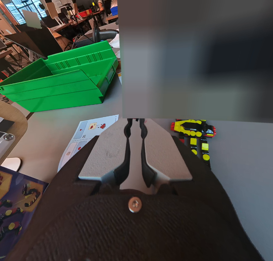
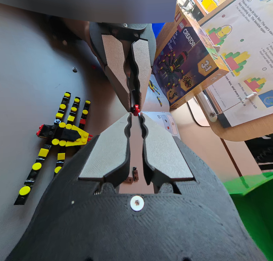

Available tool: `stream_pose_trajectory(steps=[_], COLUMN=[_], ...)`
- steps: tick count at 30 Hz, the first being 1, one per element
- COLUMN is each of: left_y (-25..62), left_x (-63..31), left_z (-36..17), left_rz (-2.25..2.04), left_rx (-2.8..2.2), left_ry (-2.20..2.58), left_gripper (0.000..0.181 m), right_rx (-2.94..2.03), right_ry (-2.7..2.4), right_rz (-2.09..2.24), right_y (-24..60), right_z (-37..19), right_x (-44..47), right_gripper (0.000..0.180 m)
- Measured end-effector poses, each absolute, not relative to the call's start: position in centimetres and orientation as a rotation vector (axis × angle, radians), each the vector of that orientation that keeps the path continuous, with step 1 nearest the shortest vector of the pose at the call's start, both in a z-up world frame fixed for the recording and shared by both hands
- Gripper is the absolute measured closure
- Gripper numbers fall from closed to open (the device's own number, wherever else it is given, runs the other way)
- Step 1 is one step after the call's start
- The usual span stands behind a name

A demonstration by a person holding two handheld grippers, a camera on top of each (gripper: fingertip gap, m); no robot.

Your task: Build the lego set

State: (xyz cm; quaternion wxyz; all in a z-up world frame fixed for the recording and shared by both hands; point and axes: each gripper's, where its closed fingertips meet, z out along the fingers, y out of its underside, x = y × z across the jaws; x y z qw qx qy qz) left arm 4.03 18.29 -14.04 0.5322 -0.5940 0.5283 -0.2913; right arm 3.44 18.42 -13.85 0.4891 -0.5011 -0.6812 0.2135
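Left wrist view: left gripper (image 1: 135, 126) over a grey table (image 1: 243, 172), jaws a narrow gap apart; tips ran under a blur, so grasp could not be told. Spider model (image 1: 193, 130) lay just right of the tips. Booklet (image 1: 88, 135) left of them, green bin (image 1: 59, 82) farther back. Workshop desks and windows behind.

Right wrist view: right gripper (image 2: 135, 115) slightly parted, tips at a red piece (image 2: 135, 109). Left gripper (image 2: 135, 104) opposite, clenched on that piece. Model (image 2: 62, 133) lay on the table (image 2: 29, 61), to the left. Set box (image 2: 187, 64) stood upper right, beside an instruction board (image 2: 243, 54). Brown bits (image 2: 135, 176) lay between the fingers (image 2: 110, 150).
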Motion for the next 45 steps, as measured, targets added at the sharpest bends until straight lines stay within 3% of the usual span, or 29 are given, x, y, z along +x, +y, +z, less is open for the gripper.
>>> stream_pose_trajectory(steps=[28,45], left_y=[18.0,17.5], left_x=[4.3,3.8], left_z=[-14.6,-15.7], left_rz=[-0.694,-0.681], left_rx=[-1.446,-1.514], left_ry=[1.286,1.335], left_gripper=[0.175,0.177], right_rx=[-1.285,-1.264], right_ry=[-1.634,-1.728], right_rz=[0.782,0.596], right_y=[17.6,17.2], right_z=[-14.1,-15.2], right_x=[3.2,2.7], right_gripper=[0.172,0.173])
